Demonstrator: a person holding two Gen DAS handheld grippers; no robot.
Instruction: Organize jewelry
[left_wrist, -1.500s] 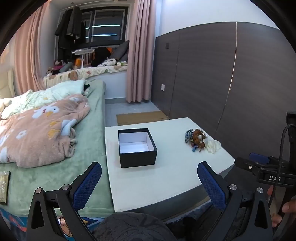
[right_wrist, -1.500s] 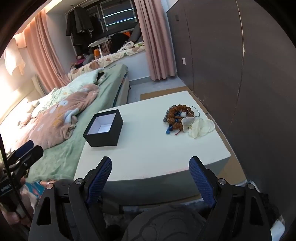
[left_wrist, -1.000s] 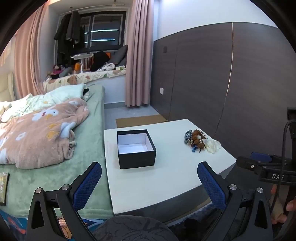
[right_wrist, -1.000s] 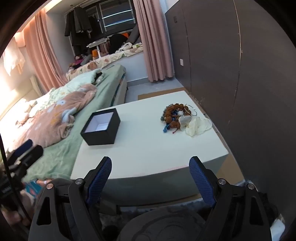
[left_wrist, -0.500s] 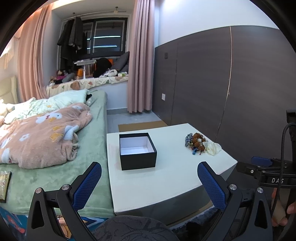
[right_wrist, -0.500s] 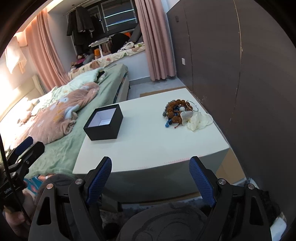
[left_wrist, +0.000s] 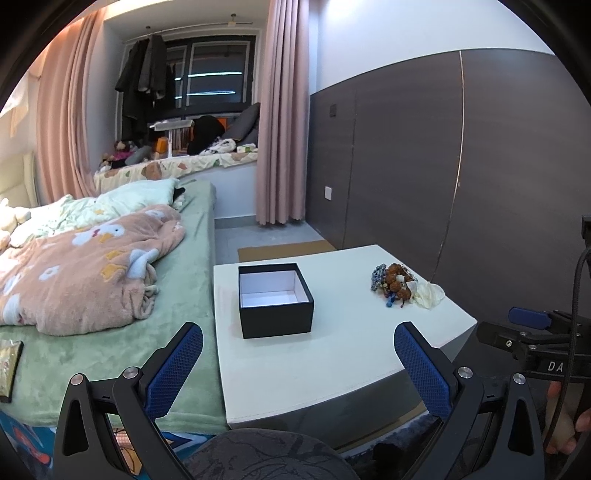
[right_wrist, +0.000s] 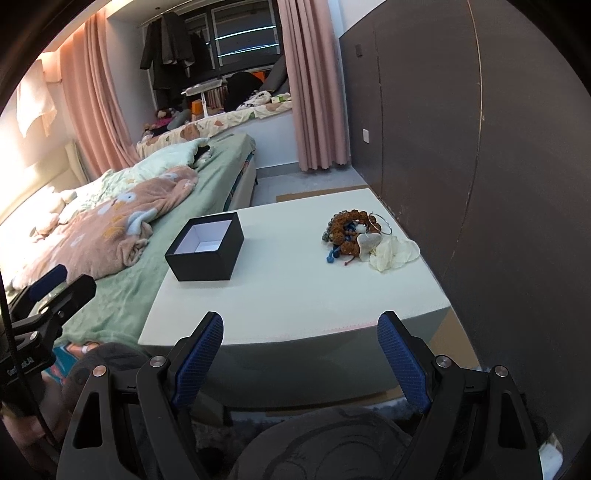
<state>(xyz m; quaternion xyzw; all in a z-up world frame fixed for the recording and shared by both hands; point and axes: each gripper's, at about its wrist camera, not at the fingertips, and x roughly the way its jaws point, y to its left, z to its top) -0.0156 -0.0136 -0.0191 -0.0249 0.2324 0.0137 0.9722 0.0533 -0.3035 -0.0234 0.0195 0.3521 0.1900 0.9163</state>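
Bedroom clutter fills the upper left of both views: pink curtains (left_wrist: 62, 122), a dark window, and a bed (left_wrist: 110, 314) under a fuzzy green cover with a peach fleece blanket (left_wrist: 81, 273) bunched on it; dark wood-grain wall panels (left_wrist: 424, 155) take the right side. Centre frame sits a low white table (left_wrist: 332, 354), smooth-topped with a stitched front edge. On it, left of centre, stands a square black box (left_wrist: 275, 301), lidless, matte outside and white inside (nothing visible in it); well apart from it, toward the right edge, lies the jewelry pile (right_wrist: 351, 230): knobbly brown bead strands, blue cord, a thin wire hoop, and pale petal-shaped pieces (right_wrist: 395, 251) touching the beads.

Along the bottom of the left wrist view, the left gripper (left_wrist: 295, 354) has its blue, cross-hatched fingers spread wide, grasping nothing, short of the table's near edge; the right gripper (right_wrist: 301, 334) likewise stands released, its textured blue pads far apart with only the table's front edge seen between them.
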